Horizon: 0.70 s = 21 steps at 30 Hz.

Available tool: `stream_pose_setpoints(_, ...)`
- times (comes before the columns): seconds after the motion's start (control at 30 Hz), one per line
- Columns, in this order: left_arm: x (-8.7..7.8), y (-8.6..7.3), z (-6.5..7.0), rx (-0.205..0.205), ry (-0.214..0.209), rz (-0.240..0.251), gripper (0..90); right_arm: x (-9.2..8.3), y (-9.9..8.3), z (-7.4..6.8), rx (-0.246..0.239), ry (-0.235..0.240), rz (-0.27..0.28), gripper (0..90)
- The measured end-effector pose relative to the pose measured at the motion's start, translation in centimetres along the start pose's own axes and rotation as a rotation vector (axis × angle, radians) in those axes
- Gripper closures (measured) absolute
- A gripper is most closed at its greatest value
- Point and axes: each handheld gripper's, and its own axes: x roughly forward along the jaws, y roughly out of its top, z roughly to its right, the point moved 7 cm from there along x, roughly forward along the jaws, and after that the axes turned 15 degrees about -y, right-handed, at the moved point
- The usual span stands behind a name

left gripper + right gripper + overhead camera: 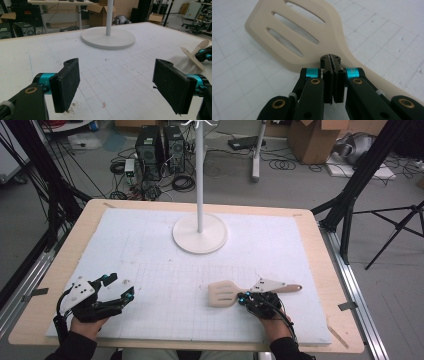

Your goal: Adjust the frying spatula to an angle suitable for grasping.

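High view frames a wooden table (65, 270) covered by a white gridded foam mat (150, 250). On the mat at twelve o'clock stands a white stand (200, 232), a thin pole rising from a round base. Toward five o'clock on the mat lies a cream slotted spatula (225, 293), its blade pointing to nine o'clock and its handle running off to three o'clock.

Over the neck of the spatula sits the right gripper (246, 298), borne by a hand coming in from six o'clock. Right gripper view shows its two black jaws pressed flat together, clenched with nothing between the pads, the tips just at the spatula's neck where blade meets handle; whether they touch it cannot be told.

At seven o'clock on the mat rests the left gripper (117, 287). Left gripper view shows its jaws spread wide apart, released, with bare mat between them and the stand's base beyond.
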Motion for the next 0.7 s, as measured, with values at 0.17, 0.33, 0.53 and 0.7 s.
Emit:
stream_pose_setpoints(0.17,-0.1,0.0,-0.1,0.0,0.001,0.004,22.1,0.4,0.3,0.1,0.011,-0.006,-0.007,88.7)
stream_pose_setpoints(0.33,-0.2,0.1,-0.2,-0.008,0.004,0.011,22.1,-0.5,0.5,0.9,0.023,-0.003,0.029,75.0)
stream_pose_setpoints(0.53,-0.1,0.0,-0.1,-0.006,0.004,0.006,22.1,-2.0,0.2,3.7,0.067,-0.049,0.086,44.6)
stream_pose_setpoints(0.7,-0.1,0.0,-0.1,-0.005,0.003,0.001,22.1,-1.0,-0.1,3.6,-0.091,-0.067,0.033,32.3)
